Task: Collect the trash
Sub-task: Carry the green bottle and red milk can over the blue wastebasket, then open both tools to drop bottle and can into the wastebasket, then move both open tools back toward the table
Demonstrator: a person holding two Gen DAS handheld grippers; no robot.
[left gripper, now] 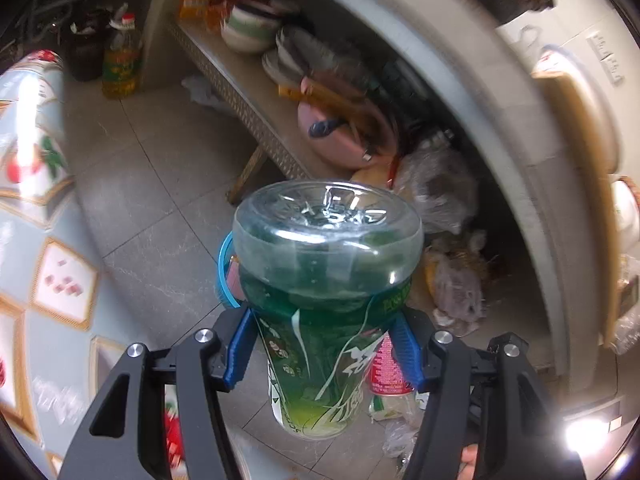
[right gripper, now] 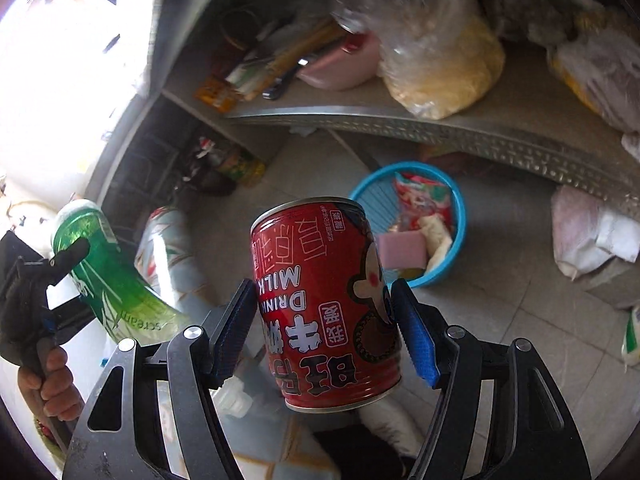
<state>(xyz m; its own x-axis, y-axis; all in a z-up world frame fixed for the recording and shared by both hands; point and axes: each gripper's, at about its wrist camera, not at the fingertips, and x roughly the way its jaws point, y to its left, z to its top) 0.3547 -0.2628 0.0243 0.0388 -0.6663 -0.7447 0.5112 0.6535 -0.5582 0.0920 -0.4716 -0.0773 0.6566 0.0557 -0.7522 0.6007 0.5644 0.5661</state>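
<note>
Left tool (left gripper: 324, 348): angled down toward the tiled floor (left gripper: 160, 200), jaws part-way apart with both blue pads (left gripper: 240, 350) pressed on the label of a green bottle (left gripper: 326, 300). The bottle's long axis runs along the tool's line; its clear base faces away from the camera and the neck end is nearest the wrist. From the right wrist view the same bottle (right gripper: 108, 276) appears tilted, base up and to the left, gripped by the left tool (right gripper: 60, 276), whose handle is held in a hand (right gripper: 48, 384) at the lower left edge. Right tool (right gripper: 324, 316): also angled down, jaws a little wider, both blue pads (right gripper: 416, 340) against the sides of a red can (right gripper: 324, 304) marked "MILK DRINK". The can's long axis lies roughly along the tool, leaning slightly left at its far end; the printing reads upside down, and one flat end faces the camera at the bottom. Beyond the can, a blue basket (right gripper: 456, 220) sits on the floor with wrappers and a pink block inside. Above it a metal shelf (right gripper: 400, 120) carries bags and a pink container. In the left wrist view the basket's rim (left gripper: 224, 264) shows just behind the bottle. Both views are motion-blurred at the edges.
</note>
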